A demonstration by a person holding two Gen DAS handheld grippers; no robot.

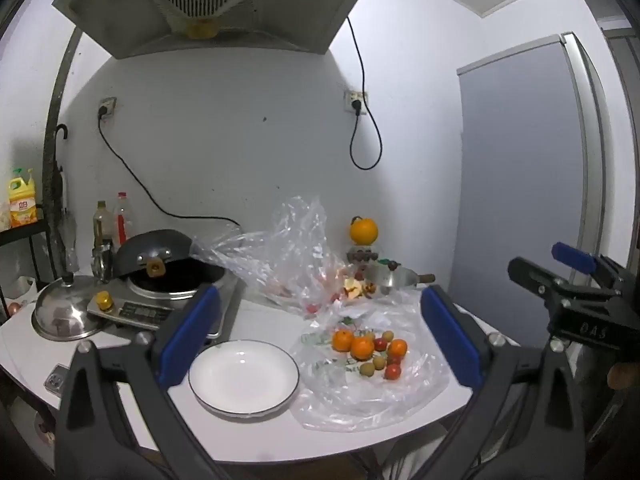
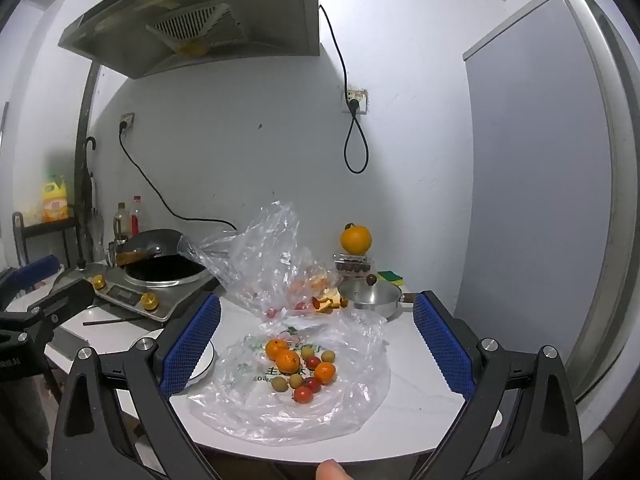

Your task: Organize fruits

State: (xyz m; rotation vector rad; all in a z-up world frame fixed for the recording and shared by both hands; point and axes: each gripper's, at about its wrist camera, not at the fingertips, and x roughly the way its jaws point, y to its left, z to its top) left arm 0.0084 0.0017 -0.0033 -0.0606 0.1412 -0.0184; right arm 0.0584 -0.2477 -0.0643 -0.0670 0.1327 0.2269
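Observation:
Three small oranges (image 1: pixel 361 346) (image 2: pixel 288 360), several red cherry tomatoes (image 1: pixel 393 371) (image 2: pixel 303 393) and several tan-green round fruits (image 1: pixel 367 369) (image 2: pixel 280 384) lie in a heap on a flattened clear plastic bag (image 1: pixel 372 396) (image 2: pixel 292 416). An empty white plate (image 1: pixel 244 376) (image 2: pixel 202 364) sits just left of the bag. My left gripper (image 1: pixel 320 338) is open above the plate and bag, holding nothing. My right gripper (image 2: pixel 316 344) is open too, with the fruit heap seen between its blue pads, and also shows at the right in the left wrist view (image 1: pixel 568 276).
A crumpled clear bag (image 1: pixel 288 256) (image 2: pixel 260 264) with more fruit stands behind. A big orange (image 1: pixel 363 231) (image 2: pixel 355 239) tops a small box. A steel lidded pot (image 2: pixel 370 296), an induction cooker with wok (image 1: pixel 172 280) (image 2: pixel 160 276), a steel lid (image 1: pixel 66 312) and a fridge (image 1: pixel 528 168) surround the counter.

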